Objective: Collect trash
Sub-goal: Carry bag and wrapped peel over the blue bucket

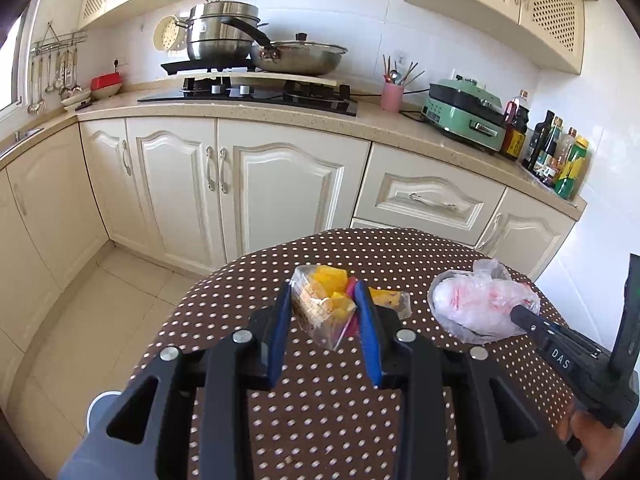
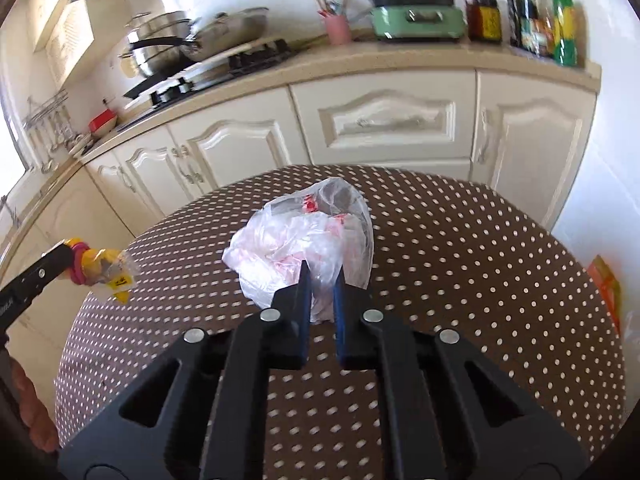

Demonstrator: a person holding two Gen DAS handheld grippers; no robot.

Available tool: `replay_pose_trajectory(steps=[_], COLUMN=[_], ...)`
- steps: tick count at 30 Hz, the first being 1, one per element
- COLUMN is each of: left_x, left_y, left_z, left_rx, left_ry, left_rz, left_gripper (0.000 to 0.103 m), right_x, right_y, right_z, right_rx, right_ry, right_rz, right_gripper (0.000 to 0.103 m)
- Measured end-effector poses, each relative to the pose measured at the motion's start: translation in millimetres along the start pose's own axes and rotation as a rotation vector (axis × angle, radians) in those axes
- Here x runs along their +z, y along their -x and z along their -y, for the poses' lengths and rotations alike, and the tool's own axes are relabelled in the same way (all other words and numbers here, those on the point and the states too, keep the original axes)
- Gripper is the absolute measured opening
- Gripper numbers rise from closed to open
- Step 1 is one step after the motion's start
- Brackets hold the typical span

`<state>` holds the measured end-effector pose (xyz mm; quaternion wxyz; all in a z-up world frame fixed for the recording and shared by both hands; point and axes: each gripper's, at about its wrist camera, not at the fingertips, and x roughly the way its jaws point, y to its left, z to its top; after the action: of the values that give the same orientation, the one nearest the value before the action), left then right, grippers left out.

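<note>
- Gripping a crumpled clear wrapper (image 1: 322, 304) with yellow and pink print, the left gripper (image 1: 323, 300) has its blue jaws clamped on both sides of it, the wrapper lifted clear of the brown polka-dot table (image 1: 320, 420).
- Seen from the right wrist camera, that same wrapper (image 2: 102, 270) hangs past the table's left edge, out over the kitchen floor.
- Just behind the left gripper, a second yellow-printed wrapper (image 1: 390, 300) lies on the table.
- To the right, a crumpled white plastic bag (image 2: 304, 248) with red markings sits on the table near its middle.
- The right gripper (image 2: 322, 276) has its jaws drawn close together on the near edge of the plastic bag, a fold of film pinched between them.
- At the far right edge of the right wrist view, an orange-and-yellow packet (image 2: 606, 284) shows beyond the table's rim; it is too blurred to tell more.
- Behind the table, cream cabinets (image 1: 256, 184) carry a countertop with a gas hob (image 1: 256, 94), steel pots (image 1: 222, 32), a pink utensil cup (image 1: 391, 96), a green electric cooker (image 1: 464, 114) and bottles (image 1: 556, 152).
</note>
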<state>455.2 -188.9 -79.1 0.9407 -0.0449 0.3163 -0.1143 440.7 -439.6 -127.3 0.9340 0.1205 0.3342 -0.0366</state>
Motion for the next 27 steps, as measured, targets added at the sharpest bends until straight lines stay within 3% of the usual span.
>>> replay_pose_trajectory(steps=[7, 15, 22, 27], left_x=[-4, -28, -78, -130], left_y=[51, 127, 173, 171], left_z=[-55, -170, -292, -380], left_rx=[0.013, 0.114, 0.261, 0.358], left_ry=[0.051, 0.129, 0.22, 0.314], left_rz=[0.047, 0.104, 0.086, 0.009], left_gripper=[0.031, 0.031, 0.031, 0.031], right_x=[-10, -41, -95, -150], right_y=[47, 84, 72, 39], right_z=[-76, -221, -353, -426], right_rx=[0.107, 0.265, 0.399, 0.456], right_ry=[0.095, 0.267, 0.393, 0.469], right_rz=[0.073, 0.108, 0.04, -0.056], right_gripper=[0.009, 0.009, 0.009, 0.009])
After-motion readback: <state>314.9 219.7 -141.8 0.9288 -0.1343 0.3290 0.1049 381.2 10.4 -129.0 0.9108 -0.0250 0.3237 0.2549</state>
